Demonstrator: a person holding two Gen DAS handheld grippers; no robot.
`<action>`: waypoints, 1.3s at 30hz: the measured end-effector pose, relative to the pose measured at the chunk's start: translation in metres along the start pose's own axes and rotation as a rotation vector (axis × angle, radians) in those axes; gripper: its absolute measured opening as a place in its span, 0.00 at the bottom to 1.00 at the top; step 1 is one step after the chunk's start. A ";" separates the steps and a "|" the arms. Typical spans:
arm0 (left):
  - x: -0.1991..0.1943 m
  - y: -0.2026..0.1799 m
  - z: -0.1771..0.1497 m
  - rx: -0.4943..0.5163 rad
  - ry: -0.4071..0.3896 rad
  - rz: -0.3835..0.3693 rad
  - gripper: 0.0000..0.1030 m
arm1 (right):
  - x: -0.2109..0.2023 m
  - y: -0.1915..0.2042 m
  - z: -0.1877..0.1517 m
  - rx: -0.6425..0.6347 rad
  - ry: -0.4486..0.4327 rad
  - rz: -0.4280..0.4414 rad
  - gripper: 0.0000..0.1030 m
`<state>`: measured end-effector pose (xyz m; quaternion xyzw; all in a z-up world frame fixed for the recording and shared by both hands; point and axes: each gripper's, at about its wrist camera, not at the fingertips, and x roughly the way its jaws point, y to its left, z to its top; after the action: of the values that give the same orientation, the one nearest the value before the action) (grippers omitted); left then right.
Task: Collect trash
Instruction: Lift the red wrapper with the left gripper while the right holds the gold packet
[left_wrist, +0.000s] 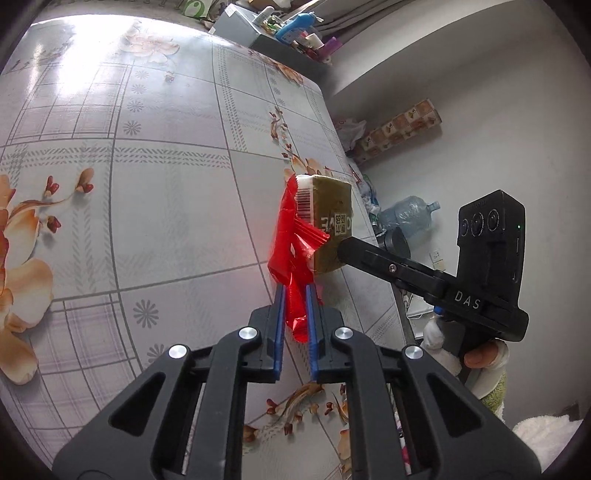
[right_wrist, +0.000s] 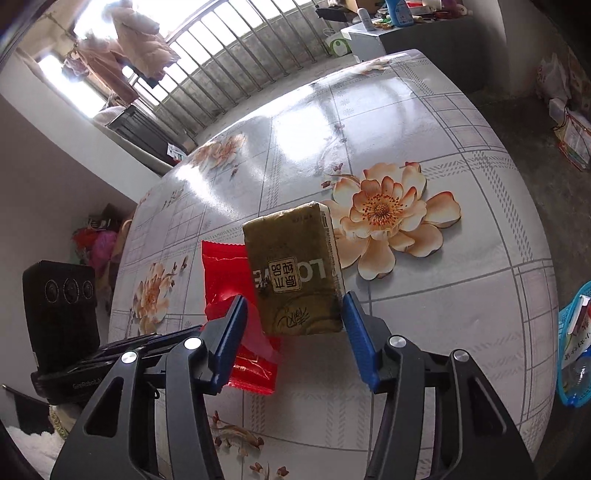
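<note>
Glossy floral tablecloth beneath barred window

Crumpled red wrapper lies on floral table, touching olive-brown tissue pack partly overlapping it.

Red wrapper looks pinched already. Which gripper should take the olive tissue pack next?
Right. The right gripper straddles the tissue pack with jaws apart, likely needing only to close. The left gripper is shut on the red wrapper.
</note>
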<state>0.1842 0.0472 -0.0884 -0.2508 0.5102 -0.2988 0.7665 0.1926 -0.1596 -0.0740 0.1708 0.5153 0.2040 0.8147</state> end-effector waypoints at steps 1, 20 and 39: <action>-0.004 0.001 -0.008 -0.006 0.009 -0.004 0.08 | -0.004 0.002 -0.008 0.001 0.008 0.008 0.50; -0.086 0.047 -0.081 -0.149 -0.178 0.118 0.08 | -0.031 0.008 -0.042 0.056 -0.069 -0.069 0.64; -0.076 0.049 -0.072 -0.133 -0.187 0.102 0.08 | 0.017 0.032 -0.029 -0.070 -0.041 -0.251 0.55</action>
<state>0.1044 0.1297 -0.0994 -0.3017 0.4674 -0.2004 0.8064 0.1678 -0.1219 -0.0836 0.0805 0.5082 0.1150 0.8497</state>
